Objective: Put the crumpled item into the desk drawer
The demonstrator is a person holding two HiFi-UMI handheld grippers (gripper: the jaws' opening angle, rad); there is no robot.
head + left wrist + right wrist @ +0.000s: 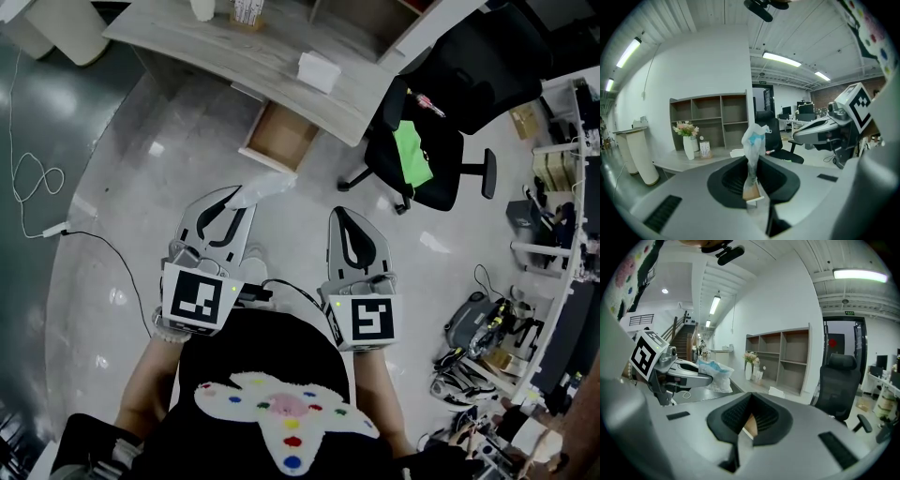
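Between the jaws of the left gripper [751, 183] a crumpled plastic bag [753, 140] is clamped by its lower end. Its bulk is left clear beyond the tips, presumably so that it drops freely on release. At 12 o'clock of it, under the desk [187, 42], the drawer [278, 139] is pulled open to receive it. The right gripper [354, 225], at 3 o'clock, is closed on nothing.
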